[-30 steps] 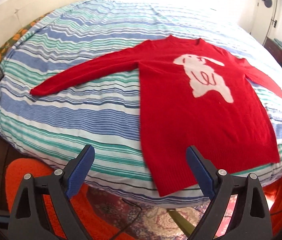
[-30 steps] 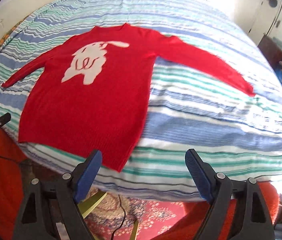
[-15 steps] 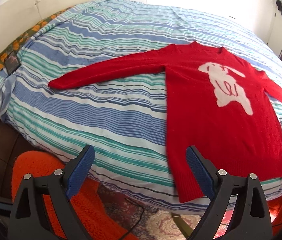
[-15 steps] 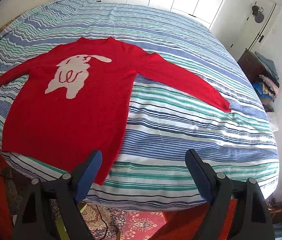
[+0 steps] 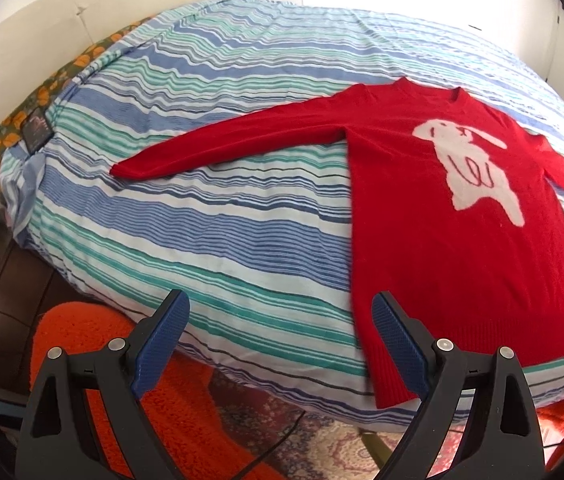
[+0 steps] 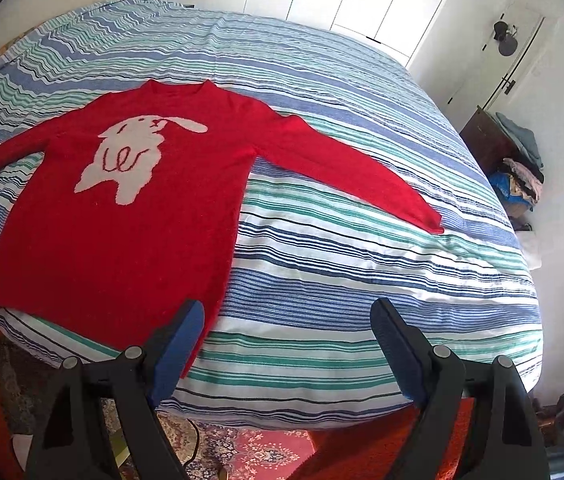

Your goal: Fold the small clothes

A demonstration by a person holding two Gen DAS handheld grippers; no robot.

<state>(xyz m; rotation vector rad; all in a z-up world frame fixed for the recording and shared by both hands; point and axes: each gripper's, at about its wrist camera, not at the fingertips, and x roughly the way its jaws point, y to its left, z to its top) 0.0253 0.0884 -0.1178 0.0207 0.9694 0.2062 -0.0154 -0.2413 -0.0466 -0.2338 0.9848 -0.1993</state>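
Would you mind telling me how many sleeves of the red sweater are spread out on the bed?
2: left sleeve stretches toward the pillows; right sleeve reaches toward the bed's far side.

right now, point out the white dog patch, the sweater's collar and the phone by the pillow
white dog patch (image 6: 130, 160), right wrist view, its body
collar (image 6: 178, 87), right wrist view, neckline middle
phone (image 5: 37, 133), left wrist view, its screen

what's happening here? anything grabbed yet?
Nothing grabbed. A red sweater with a white animal motif lies flat, face up, sleeves spread, on the striped duvet. The left hand-held gripper and right hand-held gripper are both open and empty, hovering near the bed's edge by the hem. Folding hasn't started.
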